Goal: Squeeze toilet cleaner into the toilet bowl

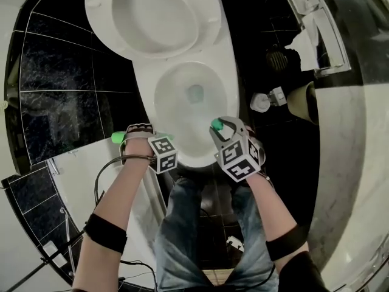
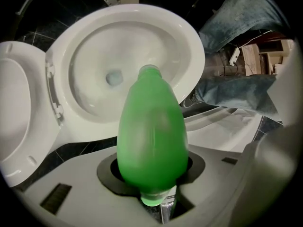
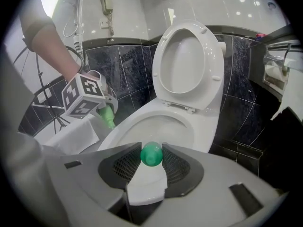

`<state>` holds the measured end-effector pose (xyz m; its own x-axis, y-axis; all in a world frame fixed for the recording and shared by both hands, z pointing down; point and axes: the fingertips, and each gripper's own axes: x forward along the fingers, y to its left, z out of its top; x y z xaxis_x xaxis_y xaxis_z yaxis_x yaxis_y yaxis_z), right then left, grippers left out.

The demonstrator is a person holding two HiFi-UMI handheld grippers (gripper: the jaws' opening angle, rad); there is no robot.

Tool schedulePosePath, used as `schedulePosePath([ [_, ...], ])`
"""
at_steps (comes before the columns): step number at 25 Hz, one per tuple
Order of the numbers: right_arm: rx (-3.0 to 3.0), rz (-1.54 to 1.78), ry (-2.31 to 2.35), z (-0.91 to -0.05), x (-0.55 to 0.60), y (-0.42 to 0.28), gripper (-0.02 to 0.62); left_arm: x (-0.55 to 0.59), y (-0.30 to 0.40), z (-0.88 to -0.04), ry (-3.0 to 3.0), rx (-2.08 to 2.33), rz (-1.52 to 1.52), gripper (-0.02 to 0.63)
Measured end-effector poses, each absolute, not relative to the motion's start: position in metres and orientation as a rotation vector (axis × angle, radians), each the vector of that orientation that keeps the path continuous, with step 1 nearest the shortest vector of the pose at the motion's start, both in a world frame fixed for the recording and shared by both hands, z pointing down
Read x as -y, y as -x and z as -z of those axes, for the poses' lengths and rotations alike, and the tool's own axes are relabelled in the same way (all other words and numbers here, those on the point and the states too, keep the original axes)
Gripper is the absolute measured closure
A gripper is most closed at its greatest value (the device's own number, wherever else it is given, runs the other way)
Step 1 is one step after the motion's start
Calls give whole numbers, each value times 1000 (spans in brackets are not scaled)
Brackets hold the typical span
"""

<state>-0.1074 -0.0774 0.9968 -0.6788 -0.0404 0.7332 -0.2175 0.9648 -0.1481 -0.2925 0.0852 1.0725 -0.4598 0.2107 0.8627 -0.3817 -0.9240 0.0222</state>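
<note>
Clamping a bottle [image 2: 151, 136], left fingers [image 2: 106, 174] hang outside the bowl rim [image 1: 148, 96]; right fingers [image 3: 118, 167] pinch its cap [image 3: 151, 154].

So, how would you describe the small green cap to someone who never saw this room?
Find the white ceramic toilet bowl with its lid raised. Near its front rim the right gripper pinches a small round green plastic cap. Its green neighbour, the pear-shaped plastic bottle in the left gripper, is far bigger and open-necked.
</note>
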Motion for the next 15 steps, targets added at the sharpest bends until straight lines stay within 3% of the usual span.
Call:
schedulePosePath([
  [15,2283,-313,-254,-990,96,58,439,-86,213,-1091,-1456,224,-2344,439],
])
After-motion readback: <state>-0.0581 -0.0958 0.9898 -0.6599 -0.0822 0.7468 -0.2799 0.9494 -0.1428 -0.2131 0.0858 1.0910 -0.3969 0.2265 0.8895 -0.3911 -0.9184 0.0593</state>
